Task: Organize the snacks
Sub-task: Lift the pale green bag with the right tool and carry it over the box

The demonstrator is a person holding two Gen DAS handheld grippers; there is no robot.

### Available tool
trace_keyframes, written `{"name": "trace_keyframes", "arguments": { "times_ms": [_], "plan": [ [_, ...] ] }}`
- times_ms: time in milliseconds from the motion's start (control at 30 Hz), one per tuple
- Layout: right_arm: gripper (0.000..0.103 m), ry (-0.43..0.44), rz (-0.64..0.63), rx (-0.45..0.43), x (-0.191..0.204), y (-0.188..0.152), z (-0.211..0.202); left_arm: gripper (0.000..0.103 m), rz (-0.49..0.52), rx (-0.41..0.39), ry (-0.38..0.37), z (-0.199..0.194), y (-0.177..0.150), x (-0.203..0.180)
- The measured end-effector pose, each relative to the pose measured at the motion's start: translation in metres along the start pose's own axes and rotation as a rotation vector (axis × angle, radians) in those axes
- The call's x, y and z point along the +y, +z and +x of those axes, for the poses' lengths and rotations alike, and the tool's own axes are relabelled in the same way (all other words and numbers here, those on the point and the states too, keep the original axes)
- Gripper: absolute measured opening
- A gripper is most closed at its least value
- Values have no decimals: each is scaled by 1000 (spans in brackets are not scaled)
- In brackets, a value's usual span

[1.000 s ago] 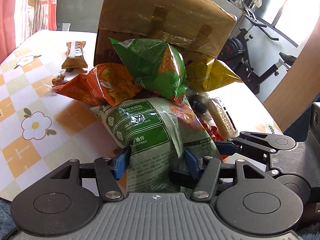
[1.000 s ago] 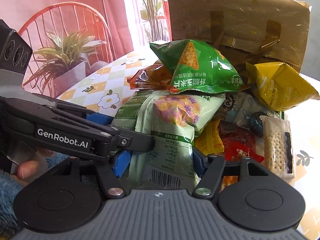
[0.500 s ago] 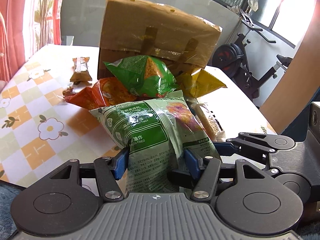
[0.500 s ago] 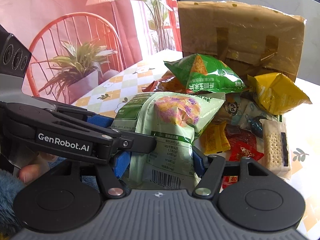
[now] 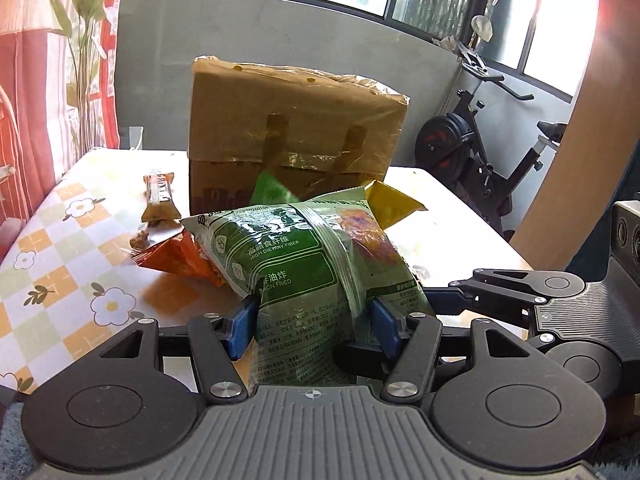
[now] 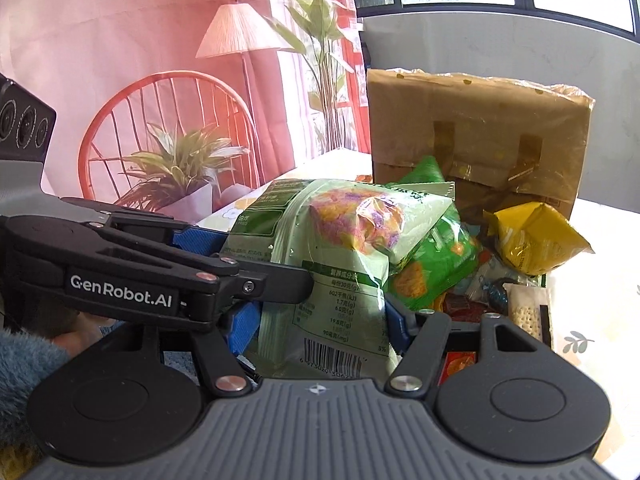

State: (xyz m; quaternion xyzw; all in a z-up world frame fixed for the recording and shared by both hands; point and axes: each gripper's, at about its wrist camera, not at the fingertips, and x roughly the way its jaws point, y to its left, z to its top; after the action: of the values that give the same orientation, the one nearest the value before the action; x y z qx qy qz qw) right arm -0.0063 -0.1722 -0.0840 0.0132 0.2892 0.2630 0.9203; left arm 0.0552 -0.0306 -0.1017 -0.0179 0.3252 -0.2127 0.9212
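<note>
Two handheld grippers share one large pale green snack bag (image 5: 304,276), lifted clear of the table (image 5: 60,264).

Left wrist view, left to right. At nine o'clock lies a checked tablecloth with white flowers. At about ten o'clock a wrapped snack bar (image 5: 160,196) lies flat on the cloth, well apart from the lifted bag. Just right of it an orange packet (image 5: 180,256) rests on the table, partly under the green bag. At centre, the left gripper (image 5: 312,324) is clenched on the bag's lower end, its blue pads (image 5: 240,326) pressing into both sides of the crinkled plastic. Behind, at twelve o'clock, a taped cardboard box (image 5: 296,120) stands upright. A yellow packet (image 5: 392,204) pokes out beside the bag's upper right corner. At three o'clock the black arms of the right gripper (image 5: 440,292) reach in to the same bag. An exercise bike (image 5: 480,152) stands beyond the table at two o'clock.

Right wrist view, left to right. A blue fuzzy sleeve (image 6: 24,364) shows at eight o'clock. The left gripper (image 6: 224,248) crosses in from nine o'clock onto the bag's left side. At centre the right gripper (image 6: 320,324) grasps the bag (image 6: 340,264) near its barcode end. At two to three o'clock a bright green packet (image 6: 436,256), the yellow packet (image 6: 532,240) and a cracker pack (image 6: 524,312) lie heaped before the box (image 6: 476,132).
</note>
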Motion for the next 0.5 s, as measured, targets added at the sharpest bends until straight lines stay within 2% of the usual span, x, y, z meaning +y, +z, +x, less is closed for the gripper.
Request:
{"name": "trace_keyframes", "arguments": {
  "times_ms": [500],
  "plan": [
    [65, 5, 14, 11, -4, -2, 4, 63, -7, 13, -5, 3, -2, 0]
  ]
}}
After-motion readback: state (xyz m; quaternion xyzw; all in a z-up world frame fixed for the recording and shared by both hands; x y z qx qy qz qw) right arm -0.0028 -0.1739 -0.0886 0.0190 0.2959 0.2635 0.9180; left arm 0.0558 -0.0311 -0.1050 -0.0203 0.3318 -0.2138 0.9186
